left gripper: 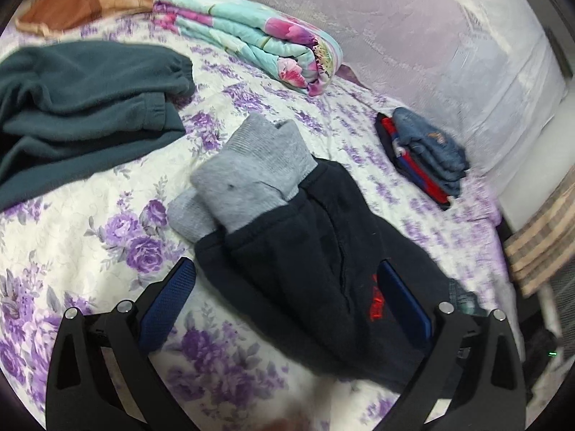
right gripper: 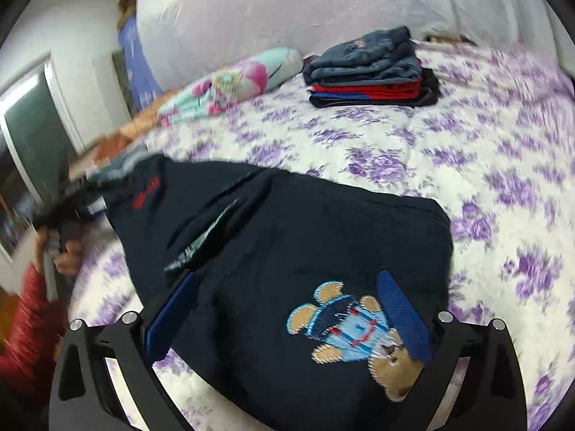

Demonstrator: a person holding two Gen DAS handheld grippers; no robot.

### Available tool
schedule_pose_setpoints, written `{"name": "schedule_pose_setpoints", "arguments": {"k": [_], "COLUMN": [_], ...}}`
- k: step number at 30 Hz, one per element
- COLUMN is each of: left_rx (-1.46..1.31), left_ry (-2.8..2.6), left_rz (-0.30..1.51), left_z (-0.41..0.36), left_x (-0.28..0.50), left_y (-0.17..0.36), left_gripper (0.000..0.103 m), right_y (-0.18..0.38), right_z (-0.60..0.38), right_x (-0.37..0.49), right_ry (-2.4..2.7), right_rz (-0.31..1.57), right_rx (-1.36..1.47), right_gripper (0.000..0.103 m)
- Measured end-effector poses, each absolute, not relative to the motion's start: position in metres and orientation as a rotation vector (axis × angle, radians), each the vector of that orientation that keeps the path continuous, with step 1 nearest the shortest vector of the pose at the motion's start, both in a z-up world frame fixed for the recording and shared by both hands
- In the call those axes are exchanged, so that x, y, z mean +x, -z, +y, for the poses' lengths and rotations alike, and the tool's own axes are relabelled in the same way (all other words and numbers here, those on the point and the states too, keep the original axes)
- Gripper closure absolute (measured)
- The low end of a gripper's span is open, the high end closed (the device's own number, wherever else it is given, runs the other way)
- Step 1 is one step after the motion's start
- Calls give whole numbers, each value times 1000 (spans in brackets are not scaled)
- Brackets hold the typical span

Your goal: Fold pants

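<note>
Lying across the purple-flowered bedspread (left gripper: 107, 244), the dark navy pants (left gripper: 312, 251) are taking up the middle of both views, their grey ribbed cuffs (left gripper: 248, 176) pointing away from the left wrist camera and a line of red stitching (left gripper: 377, 303) showing near the close end. The left gripper (left gripper: 287, 298) is hovering with its jaws spread wide, the blue pads (left gripper: 169, 301) standing either side of the pants' near end and closing on nothing; whether the right-hand pad is touching the cloth cannot be told. The right gripper (right gripper: 291, 319) is likewise standing wide open over the other part of the pants (right gripper: 287, 251), where an embroidered teddy bear patch (right gripper: 355, 337) is sitting between its fingers, one blue pad (right gripper: 402, 316) overlapping the bear's edge, with nothing gripped. Off to the left of the right wrist view, a hand (right gripper: 66, 258) in a red sleeve (right gripper: 28, 323) is holding the other tool's handle, blurred. A teal fleece garment (left gripper: 79, 107) is lying loose to the left of the pants, a folded floral quilt (left gripper: 251, 39) is resting farther back near the pale headboard (left gripper: 431, 36), and a stack of folded clothes (left gripper: 424, 154), denim on top of red and dark layers, is sitting well apart to the right.
</note>
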State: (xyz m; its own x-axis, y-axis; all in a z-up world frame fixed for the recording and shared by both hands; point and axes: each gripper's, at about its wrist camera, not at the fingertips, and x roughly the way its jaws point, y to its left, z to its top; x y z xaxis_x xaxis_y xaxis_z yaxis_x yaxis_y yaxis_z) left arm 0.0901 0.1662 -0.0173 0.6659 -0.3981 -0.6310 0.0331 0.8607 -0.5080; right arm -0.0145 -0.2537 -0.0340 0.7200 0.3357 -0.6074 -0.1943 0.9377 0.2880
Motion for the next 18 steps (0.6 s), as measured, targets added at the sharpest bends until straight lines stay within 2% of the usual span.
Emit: {"name": "schedule_pose_setpoints", "arguments": {"k": [8,14,18], "left_rx": [-531,-726,-711], "left_ry": [323,426,425], "left_rz": [800,834,870], "left_z": [177,173,161], "left_x": [84,86,89], "left_y": [21,12,13], "left_gripper": [5,5,5], "right_y": [34,35,34], "right_z": [-251,-260,-260], "right_x": [-9,-10,-10], "right_ry": [-294,-324,-325], "right_rz": [720,707,706], "right_rx": [198,253,255], "right_gripper": [3,3,3]}}
